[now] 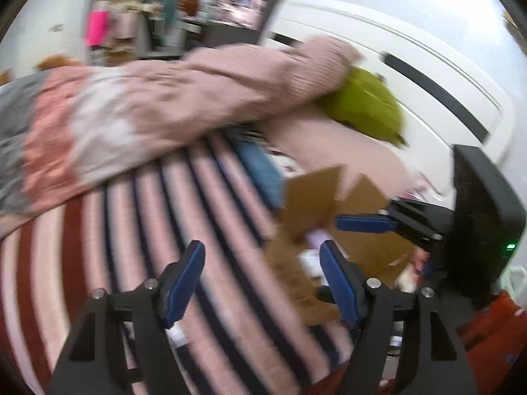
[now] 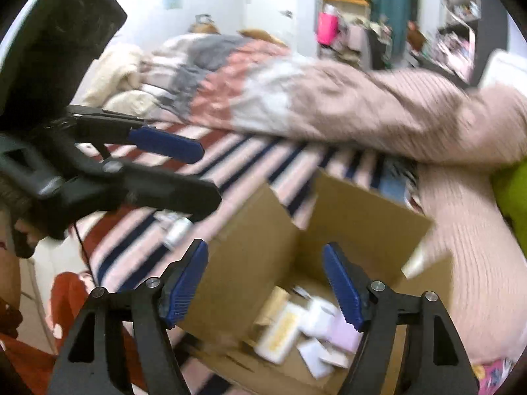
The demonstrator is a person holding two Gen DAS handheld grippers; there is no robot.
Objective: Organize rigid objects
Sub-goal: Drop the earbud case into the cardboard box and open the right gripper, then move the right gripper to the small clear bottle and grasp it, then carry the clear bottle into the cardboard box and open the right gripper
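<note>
An open cardboard box (image 2: 263, 256) sits on a striped bedspread (image 2: 230, 171). Several small white and pale boxes (image 2: 296, 329) lie inside it. My right gripper (image 2: 265, 286) is open and empty, just above the box's near side. A small white bottle (image 2: 178, 230) lies on the bedspread left of the box. My left gripper (image 1: 262, 279) is open and empty over the bedspread (image 1: 148, 230), left of the box (image 1: 313, 204). The right gripper (image 1: 365, 223) shows at the right of the left wrist view. The left gripper (image 2: 171, 146) shows at the left of the right wrist view.
A pink ribbed blanket (image 1: 197, 98) and a green cushion (image 1: 365, 105) are piled behind the box. A white headboard (image 1: 411, 49) stands at the back right. A cluttered shelf with a pink bottle (image 2: 327, 28) is far behind. Both views are motion-blurred.
</note>
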